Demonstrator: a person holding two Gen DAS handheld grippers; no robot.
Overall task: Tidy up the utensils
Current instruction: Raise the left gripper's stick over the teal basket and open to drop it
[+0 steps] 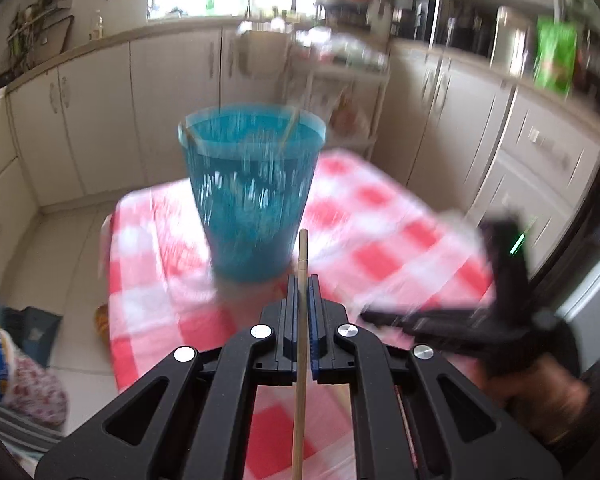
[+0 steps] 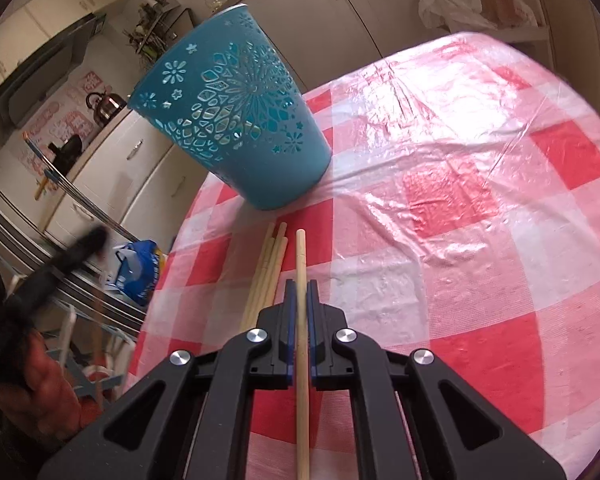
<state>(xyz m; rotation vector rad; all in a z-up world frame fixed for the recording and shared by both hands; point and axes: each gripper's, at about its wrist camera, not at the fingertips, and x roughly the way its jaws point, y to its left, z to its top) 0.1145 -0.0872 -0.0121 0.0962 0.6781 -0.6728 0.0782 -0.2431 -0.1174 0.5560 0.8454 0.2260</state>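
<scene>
1. Progress, by my read: partly done. The teal plastic cut-out basket [image 1: 253,196] stands upright on the red-and-white checked tablecloth under clear plastic film [image 2: 480,208]. In the left wrist view two thin pale sticks seem to lean inside its rim at abt 10 and 1 o'clock; blur makes the count unsure.
2. Left gripper [image 1: 301,284] is clamped on a slim pale wooden chopstick [image 1: 302,248], which runs straight along the fingers, tip toward 12 o'clock, just short of the basket base in frame. Looks airborne and aimed at the basket.
3. Right gripper [image 2: 301,290] is also clamped on a thicker pale wooden chopstick [image 2: 301,256], tip at 12 o'clock, low over the cloth.
4. Left to do: both held sticks need to go in the basket, plus a loose bundle of pale wooden chopsticks [image 2: 271,256] lying on the cloth just beside the right gripper at its 11 o'clock, ends near the basket foot.
5. Only the right wrist view shows: the loose bundle, the basket's flower and snowflake cut-outs in sharp detail, and the other gripper as a dark blur w/ a hand at 8 o'clock.
6. Only the left wrist view shows: the basket's open mouth and what sits inside, plus the other gripper blurred at 4 o'clock. Bundle isn't visible there.
</scene>
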